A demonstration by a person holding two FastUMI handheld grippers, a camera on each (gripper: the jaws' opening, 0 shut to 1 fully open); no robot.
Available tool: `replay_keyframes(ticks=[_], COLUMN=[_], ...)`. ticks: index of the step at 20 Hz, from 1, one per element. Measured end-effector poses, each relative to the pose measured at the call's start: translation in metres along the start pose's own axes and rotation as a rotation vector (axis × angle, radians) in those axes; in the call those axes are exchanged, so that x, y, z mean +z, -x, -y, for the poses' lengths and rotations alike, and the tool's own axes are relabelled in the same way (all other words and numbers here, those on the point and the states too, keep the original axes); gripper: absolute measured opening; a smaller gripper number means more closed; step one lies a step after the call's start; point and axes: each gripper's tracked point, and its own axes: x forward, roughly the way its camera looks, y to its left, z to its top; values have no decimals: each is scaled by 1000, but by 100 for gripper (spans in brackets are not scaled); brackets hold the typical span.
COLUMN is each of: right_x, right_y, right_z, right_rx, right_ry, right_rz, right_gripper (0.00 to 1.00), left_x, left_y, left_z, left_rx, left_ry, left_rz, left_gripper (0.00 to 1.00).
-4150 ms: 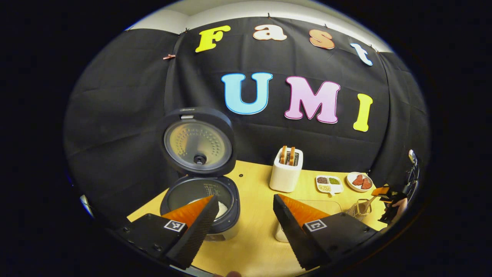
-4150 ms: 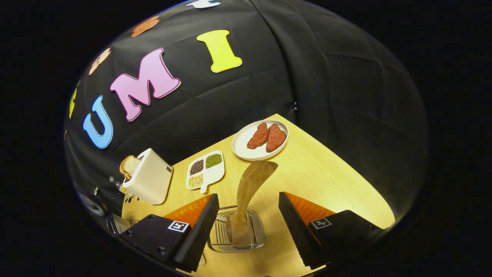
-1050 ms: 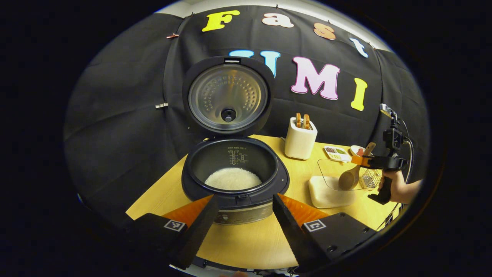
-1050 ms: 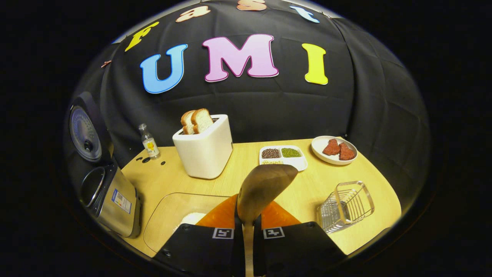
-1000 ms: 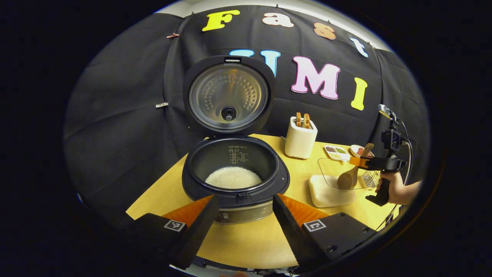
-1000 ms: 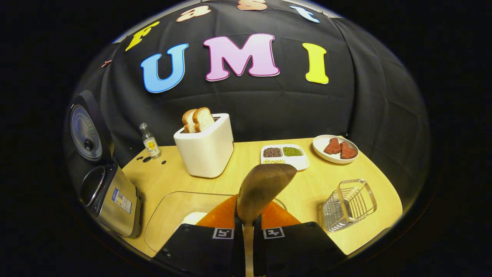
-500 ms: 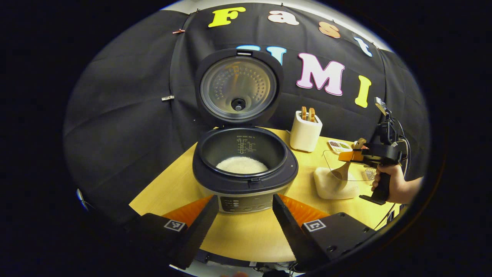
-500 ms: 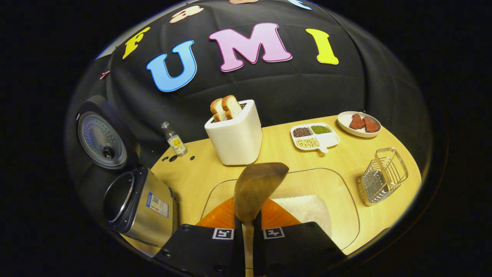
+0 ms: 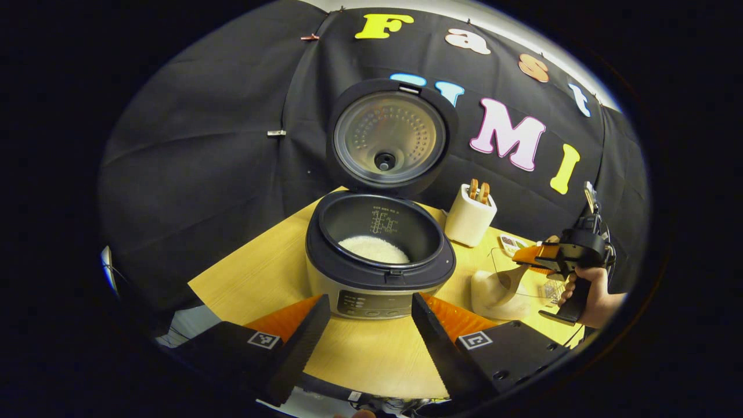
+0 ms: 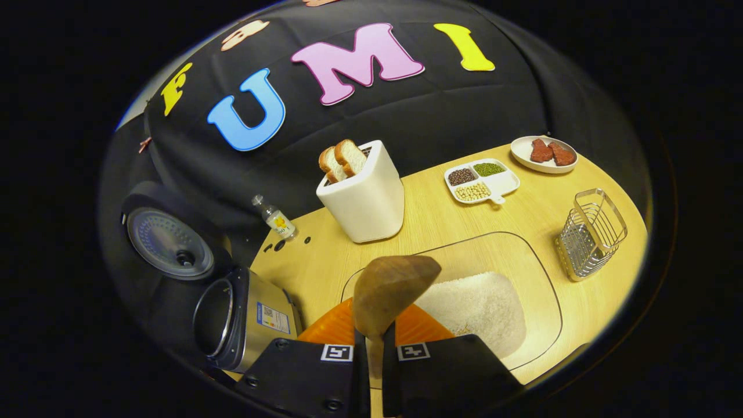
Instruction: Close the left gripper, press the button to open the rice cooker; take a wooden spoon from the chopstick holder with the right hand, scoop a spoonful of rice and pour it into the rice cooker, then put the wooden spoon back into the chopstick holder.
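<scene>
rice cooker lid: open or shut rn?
Open. The rice cooker lid stands raised behind the pot, its inner plate facing forward, white rice visible inside.

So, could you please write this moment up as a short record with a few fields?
cooker: lid up, rice in its pot
left hand-held gripper: open, holding nothing, in front of the cooker
right hand-held gripper: shut on the spoon
spoon: bowl over the rice in the clear tray
holder: empty wire basket, right of the tray
step: scooping rice, none poured yet
</scene>
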Motion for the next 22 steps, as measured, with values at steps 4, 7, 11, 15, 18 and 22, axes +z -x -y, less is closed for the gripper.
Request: replay_keyframes(ticks=[4,7,11,15,18,22], right_x=[10,20,36,55,67,80], right_y=[12,22,37,49,55,61], right_z=[22,41,59,58,49,10], right_rx=[-31,-57,-68,-38,-9,80], right_ry=[-116,-248,-349,-439,-513,-590], right_rz=[3,11,40,47,49,27], right_gripper=[13,13,13,13,13,13], left_x=[15,24,27,27,29,29], left_y=[4,7,12,19,25,32], left_z=[2,2,3,5,5,3], left_rx=[-14,-22,-29,-30,-25,-17], left_ry=[-1,-7,-14,-18,-29,-32], left_rz=[40,63,76,83,95,107], left_gripper=[96,96,96,96,96,95])
